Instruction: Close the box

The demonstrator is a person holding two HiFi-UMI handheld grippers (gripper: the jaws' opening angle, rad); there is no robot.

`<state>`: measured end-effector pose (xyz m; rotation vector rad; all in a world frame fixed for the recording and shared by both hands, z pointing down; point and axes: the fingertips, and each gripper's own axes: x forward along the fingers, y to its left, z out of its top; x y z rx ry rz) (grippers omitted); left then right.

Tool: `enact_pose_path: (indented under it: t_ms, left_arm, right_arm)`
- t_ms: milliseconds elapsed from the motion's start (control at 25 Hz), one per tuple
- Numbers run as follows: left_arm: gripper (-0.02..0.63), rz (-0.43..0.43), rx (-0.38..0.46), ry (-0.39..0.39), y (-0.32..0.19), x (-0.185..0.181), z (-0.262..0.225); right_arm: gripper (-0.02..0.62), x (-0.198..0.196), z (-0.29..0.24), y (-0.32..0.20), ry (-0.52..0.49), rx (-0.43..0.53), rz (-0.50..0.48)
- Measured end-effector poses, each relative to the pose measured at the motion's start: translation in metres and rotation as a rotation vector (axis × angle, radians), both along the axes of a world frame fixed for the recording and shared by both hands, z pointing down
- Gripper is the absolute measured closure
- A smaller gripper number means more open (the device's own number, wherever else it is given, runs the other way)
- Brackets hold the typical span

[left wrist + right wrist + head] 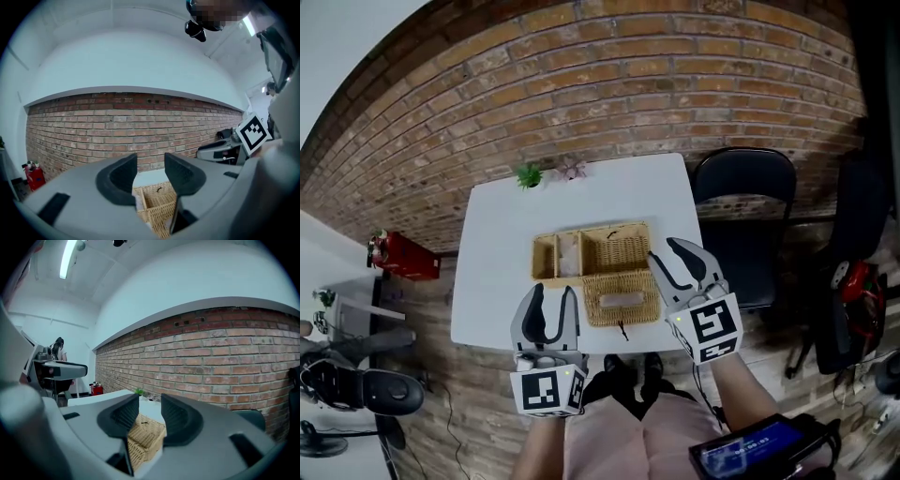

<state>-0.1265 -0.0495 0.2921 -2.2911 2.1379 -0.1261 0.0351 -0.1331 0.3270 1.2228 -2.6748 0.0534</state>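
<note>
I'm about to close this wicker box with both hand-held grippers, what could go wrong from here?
The wicker box looks light; the left hand-held gripper and right hand-held gripper are both open and empty, so a one-sided push may slide it across the white table rather than shut it.
Its near section lies close to the table's front edge and could get dragged off.

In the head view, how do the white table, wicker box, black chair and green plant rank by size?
Largest: white table.
Next: black chair and wicker box look about alike, so unranked.
Smallest: green plant.
</note>
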Motion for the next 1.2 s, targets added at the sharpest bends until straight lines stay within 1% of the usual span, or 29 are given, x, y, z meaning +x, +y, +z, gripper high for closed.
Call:
enact_pose_path:
  t_ms: [200,400,640,800,1000,1080,1200]
  left_arm:
    - [0.416,0.012,-0.030,0.016,-0.008,-0.004,0.012]
    - [0.410,0.057,-0.078,0.038,-0.013,-0.003,0.041]
    - [0.408,0.105,-0.179,0.071,-0.012,0.003,0.093]
    - [0.395,0.124,-0.242,0.106,-0.008,0.006,0.132]
    - [0.368,0.148,-0.334,0.144,0.003,0.011,0.174]
    - [0.365,0.152,-0.358,0.155,0.005,0.013,0.187]
    - [0.356,0.162,-0.380,0.167,0.006,0.013,0.203]
  right_arm:
    - [0.446,-0.005,0.008,-0.005,0.014,-0.019,-0.009]
    - [0.445,-0.010,0.036,-0.002,0.050,-0.077,-0.012]
    - [0.442,-0.006,0.085,0.012,0.093,-0.177,-0.014]
    - [0.429,-0.003,0.117,0.027,0.111,-0.222,-0.034]
    - [0.405,0.001,0.161,0.055,0.129,-0.336,-0.040]
    - [0.392,0.001,0.175,0.062,0.135,-0.369,-0.047]
    - [0.391,-0.002,0.188,0.065,0.116,-0.392,-0.050]
